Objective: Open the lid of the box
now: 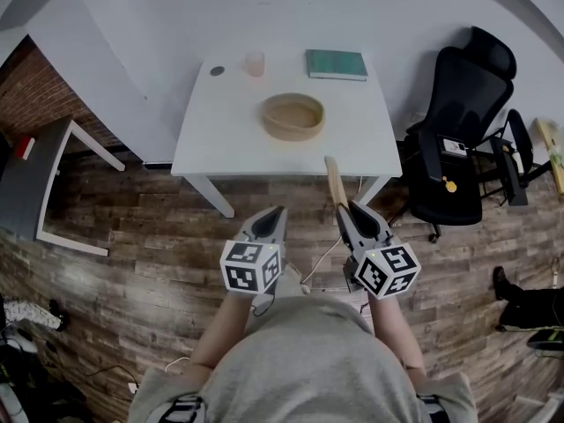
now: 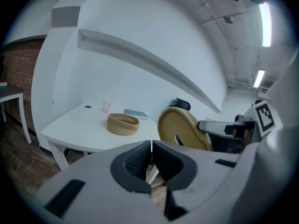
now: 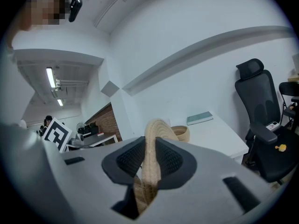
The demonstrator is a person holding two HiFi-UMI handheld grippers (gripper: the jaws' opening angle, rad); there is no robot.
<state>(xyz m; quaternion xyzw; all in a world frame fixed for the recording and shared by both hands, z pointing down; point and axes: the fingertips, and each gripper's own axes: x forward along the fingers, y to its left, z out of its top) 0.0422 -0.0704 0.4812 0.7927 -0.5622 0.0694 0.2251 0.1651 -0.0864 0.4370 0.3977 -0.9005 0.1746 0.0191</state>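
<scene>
On one table [image 1: 211,139] sit one box [image 1: 293,116], one book [image 1: 336,64], one cup [image 1: 255,63]; right tool [image 1: 347,210] pinches the lid [image 1: 333,176], left tool [image 1: 274,211] pressed together.

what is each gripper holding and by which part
The right hand-held gripper clamps the woven lid by its rim. The left hand-held gripper is shut on nothing.

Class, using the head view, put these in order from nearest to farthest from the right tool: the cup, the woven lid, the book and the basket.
1. The lid: gripped edge-on in the right tool.
2. The basket: middle of the table.
3. The book: far edge, right side.
4. The cup: far edge, further left.
</scene>
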